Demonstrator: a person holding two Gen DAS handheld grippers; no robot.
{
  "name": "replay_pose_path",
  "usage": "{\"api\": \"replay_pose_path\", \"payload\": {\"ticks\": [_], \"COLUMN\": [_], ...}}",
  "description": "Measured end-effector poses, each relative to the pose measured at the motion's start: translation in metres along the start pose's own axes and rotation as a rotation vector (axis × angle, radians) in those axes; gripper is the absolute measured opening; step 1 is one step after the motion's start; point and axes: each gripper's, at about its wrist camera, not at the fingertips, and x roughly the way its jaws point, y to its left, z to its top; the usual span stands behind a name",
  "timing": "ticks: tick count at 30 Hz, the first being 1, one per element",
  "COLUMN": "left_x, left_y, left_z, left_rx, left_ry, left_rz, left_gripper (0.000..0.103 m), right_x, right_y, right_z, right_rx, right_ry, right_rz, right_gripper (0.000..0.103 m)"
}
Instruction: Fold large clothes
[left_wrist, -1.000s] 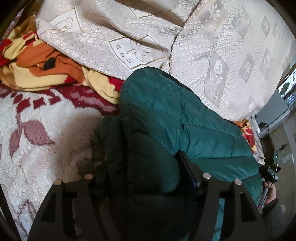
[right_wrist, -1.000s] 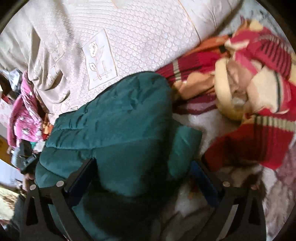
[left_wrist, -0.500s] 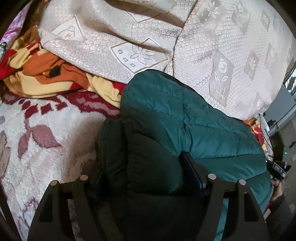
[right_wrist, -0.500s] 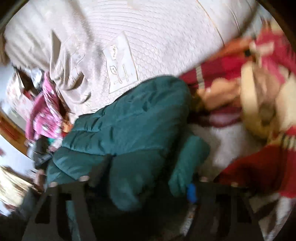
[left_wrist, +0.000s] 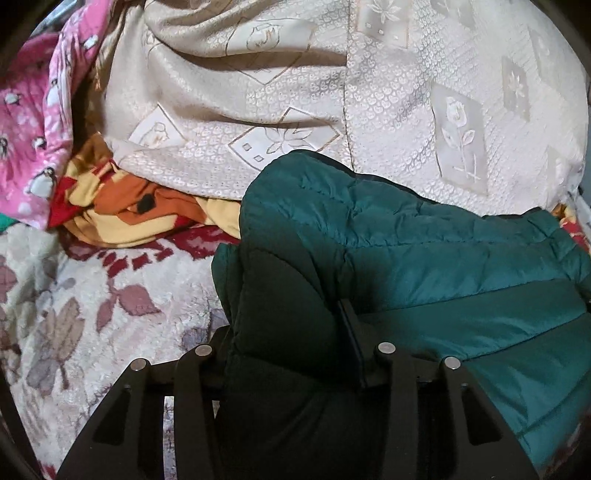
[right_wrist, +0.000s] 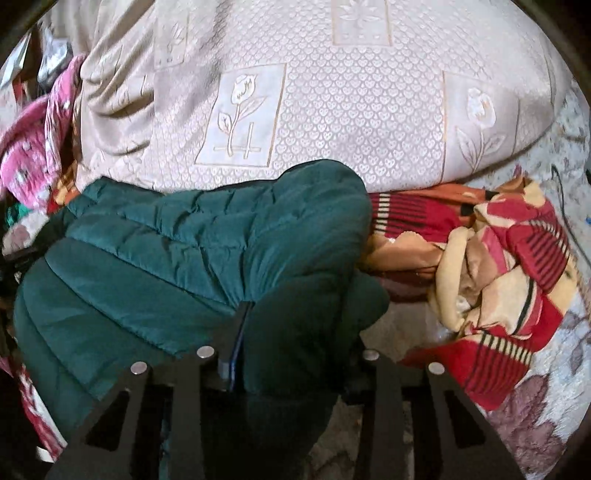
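Note:
A dark green quilted puffer jacket (left_wrist: 424, 258) lies bunched on a floral fleece blanket (left_wrist: 74, 314) on a bed. My left gripper (left_wrist: 291, 339) is shut on a thick fold of the jacket at its left end; the right finger (left_wrist: 354, 343) shows, the left one is mostly hidden by cloth. In the right wrist view the same jacket (right_wrist: 166, 240) stretches to the left, and my right gripper (right_wrist: 295, 343) is shut on a fold at its right end, with its left finger (right_wrist: 232, 339) pressed into the cloth.
A cream embroidered quilt (left_wrist: 332, 92) is heaped behind the jacket, also in the right wrist view (right_wrist: 332, 110). A red, orange and yellow blanket (right_wrist: 498, 266) lies crumpled to the right. A pink penguin-print cloth (left_wrist: 26, 129) lies at the far left.
Both grippers have swung with the jacket still held, and the right one closed tighter on it. The views now face the cream quilt more squarely, and the pink cloth has come into view.

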Motion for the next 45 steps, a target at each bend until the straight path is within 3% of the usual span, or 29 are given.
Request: {"api": "replay_pose_path", "payload": {"ticks": [6, 16, 19, 22, 24, 30, 34, 37, 39, 41, 42, 43, 44, 45], "left_x": [-0.001, -0.001, -0.001, -0.009, -0.022, -0.086, -0.132, -0.14, -0.118, -0.084, -0.06, -0.051, -0.048, -0.049], "left_y": [-0.004, -0.004, -0.005, -0.008, -0.009, 0.0, -0.006, -0.019, -0.028, -0.034, -0.033, -0.03, -0.027, -0.025], "left_z": [-0.001, -0.001, -0.001, 0.001, 0.006, 0.019, 0.007, -0.006, -0.016, -0.026, -0.032, -0.035, -0.035, -0.032], "left_rx": [0.008, 0.01, 0.011, 0.016, 0.029, -0.042, -0.039, -0.009, 0.013, 0.023, 0.002, -0.023, -0.044, -0.055], "left_ry": [-0.005, -0.008, -0.009, -0.034, -0.076, -0.175, -0.235, -0.238, -0.192, -0.091, -0.013, 0.001, -0.003, 0.001], "left_rz": [0.027, 0.031, 0.039, 0.045, 0.042, -0.067, -0.157, -0.188, -0.169, -0.143, -0.124, -0.122, -0.123, -0.128], "left_gripper": [0.021, 0.022, 0.021, 0.01, 0.002, 0.001, 0.001, 0.003, 0.006, 0.01, 0.022, 0.025, 0.029, 0.03], "right_x": [0.007, 0.014, 0.013, 0.007, -0.008, -0.074, -0.119, -0.139, -0.132, -0.106, -0.087, -0.062, -0.053, -0.05], "right_y": [0.015, 0.009, 0.015, 0.02, 0.022, 0.027, 0.016, 0.005, -0.009, -0.025, -0.032, -0.037, -0.041, -0.043], "right_z": [-0.007, -0.007, -0.006, -0.001, 0.005, 0.017, 0.008, -0.007, -0.018, -0.029, -0.035, -0.042, -0.045, -0.045], "right_rx": [-0.067, 0.004, -0.023, -0.038, -0.029, -0.015, 0.0, 0.003, 0.021, 0.053, 0.073, 0.099, 0.119, 0.145], "right_ry": [0.039, 0.067, 0.067, 0.057, 0.017, -0.146, -0.213, -0.238, -0.217, -0.134, -0.06, 0.041, 0.065, 0.057], "right_rz": [-0.075, -0.059, -0.085, -0.107, -0.119, -0.097, -0.072, -0.068, -0.045, -0.006, 0.009, 0.002, 0.004, 0.011], "right_gripper": [0.039, 0.048, 0.045, 0.035, 0.029, 0.026, 0.026, 0.026, 0.027, 0.032, 0.036, 0.051, 0.061, 0.062]}}
